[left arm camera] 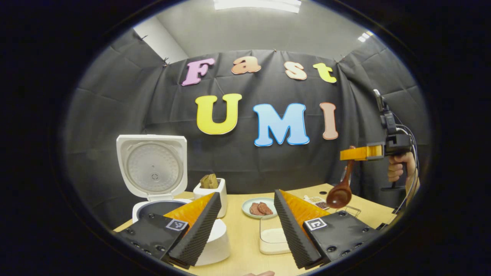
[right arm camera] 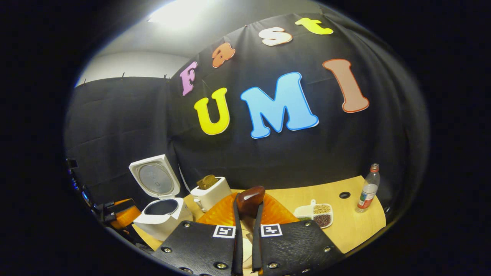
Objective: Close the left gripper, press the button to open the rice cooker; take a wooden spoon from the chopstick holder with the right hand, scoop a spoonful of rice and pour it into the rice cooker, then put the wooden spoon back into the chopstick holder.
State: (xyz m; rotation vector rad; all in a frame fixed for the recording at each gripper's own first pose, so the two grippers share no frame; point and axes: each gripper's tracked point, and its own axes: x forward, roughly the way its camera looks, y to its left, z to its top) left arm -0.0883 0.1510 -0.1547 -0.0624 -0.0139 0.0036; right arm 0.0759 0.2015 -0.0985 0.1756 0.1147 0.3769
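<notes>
Spoon (left arm camera: 340,193) hangs bowl-down, clamped by the right tool (right arm camera: 245,220) high above the desk (left arm camera: 245,234), well right of the open cooker (left arm camera: 153,172). Left tool (left arm camera: 245,214) is released. Rice probably sits in the tray (right arm camera: 316,214); lower slowly and keep the bowl level once loaded.

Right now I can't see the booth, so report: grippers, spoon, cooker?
Left gripper open, idle. Right gripper shut on wooden spoon, held in the air. Rice cooker lid up, pot open. Nothing blocking.
</notes>
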